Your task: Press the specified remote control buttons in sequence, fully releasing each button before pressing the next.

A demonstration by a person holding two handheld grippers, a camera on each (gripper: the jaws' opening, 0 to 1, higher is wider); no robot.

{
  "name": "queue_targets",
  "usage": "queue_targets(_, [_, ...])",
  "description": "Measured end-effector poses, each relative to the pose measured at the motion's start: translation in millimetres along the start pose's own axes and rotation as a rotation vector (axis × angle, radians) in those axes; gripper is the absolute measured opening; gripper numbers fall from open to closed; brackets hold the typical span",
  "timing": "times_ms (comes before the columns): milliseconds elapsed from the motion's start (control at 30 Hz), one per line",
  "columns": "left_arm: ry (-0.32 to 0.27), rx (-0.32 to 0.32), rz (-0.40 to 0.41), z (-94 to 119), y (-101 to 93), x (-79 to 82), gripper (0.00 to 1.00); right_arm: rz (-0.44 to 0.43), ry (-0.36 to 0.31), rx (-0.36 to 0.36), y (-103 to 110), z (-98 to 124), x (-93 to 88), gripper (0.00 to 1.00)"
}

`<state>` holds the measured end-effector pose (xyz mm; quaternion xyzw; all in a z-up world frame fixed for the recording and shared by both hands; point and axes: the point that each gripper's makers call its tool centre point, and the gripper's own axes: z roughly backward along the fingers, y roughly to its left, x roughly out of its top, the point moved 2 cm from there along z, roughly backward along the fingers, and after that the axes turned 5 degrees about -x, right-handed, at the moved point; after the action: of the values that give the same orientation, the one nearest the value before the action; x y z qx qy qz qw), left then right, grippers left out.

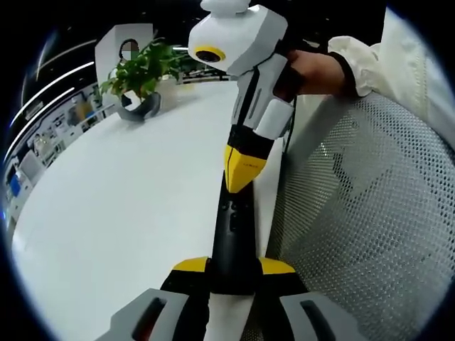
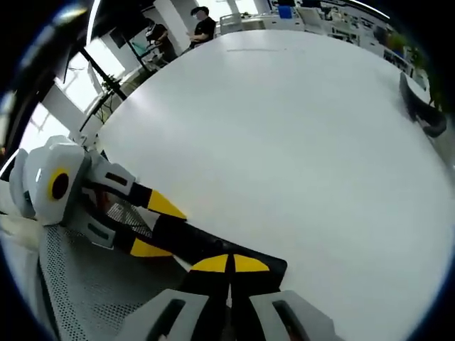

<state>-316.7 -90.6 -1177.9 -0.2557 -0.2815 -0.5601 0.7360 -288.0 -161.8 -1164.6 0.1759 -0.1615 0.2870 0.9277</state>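
A slim black remote control [image 1: 231, 220] sticks out over the white table's edge, held at its near end between the yellow-tipped jaws of my left gripper [image 1: 233, 266], which is shut on it. My right gripper [image 1: 244, 167] comes down from above in a hand, its yellow tips closed together and resting on the remote's button face. In the right gripper view my right gripper [image 2: 229, 264] has its tips pressed together on the remote [image 2: 206, 249]. My left gripper [image 2: 159, 227] clamps the remote's other end from the left.
The white table [image 1: 121, 199] spreads wide and bare. A potted plant [image 1: 138, 74] stands at its far end. A white mesh chair [image 1: 370, 213] sits close beside the table edge, under the grippers. People stand [image 2: 202, 25] beyond the table.
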Motion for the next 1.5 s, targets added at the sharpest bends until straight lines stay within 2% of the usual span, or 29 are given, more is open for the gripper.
queue_targets(67, [0.0,-0.003,-0.001,-2.5,-1.7,1.6,0.24,0.002,-0.015,0.013,1.7,-0.7,2.5,0.0])
queue_targets(167, [0.001,-0.006,-0.001,-4.5,-2.4,3.3,0.24,-0.003,-0.004,0.041,7.7,-2.5,1.7,0.0])
queue_targets(567, [-0.006,-0.006,0.0,-5.0,-2.1,3.9,0.24,0.104,-0.001,0.013,10.8,-8.1,1.0,0.0])
queue_targets(700, [-0.011,-0.005,0.0,-5.1,-2.5,4.0,0.24,0.2,0.04,-0.001,11.4,-9.0,1.6,0.0])
queue_targets(867, [-0.014,-0.004,-0.001,-5.1,-2.3,4.3,0.24,0.219,0.073,-0.011,11.5,-10.4,3.2,0.0])
queue_targets(1033, [-0.015,-0.005,-0.002,-4.9,-2.5,4.7,0.24,0.199,0.073,-0.013,9.8,-10.2,2.6,0.0])
queue_targets(1233, [-0.019,-0.006,-0.004,-5.1,-2.2,4.4,0.24,0.069,-0.022,0.018,7.7,-8.4,2.6,0.0])
queue_targets(1333, [-0.019,-0.007,-0.005,-5.2,-2.0,4.6,0.24,0.017,-0.008,0.029,6.2,-7.9,2.8,0.0])
queue_targets(1433, [0.009,0.006,0.026,-5.1,0.8,5.1,0.28,-0.012,0.0,0.042,5.7,-7.4,2.9,0.0])
queue_targets(1500, [-0.002,0.008,0.02,-6.5,-0.9,6.0,0.29,-0.042,0.018,0.046,4.6,-4.7,1.1,0.0])
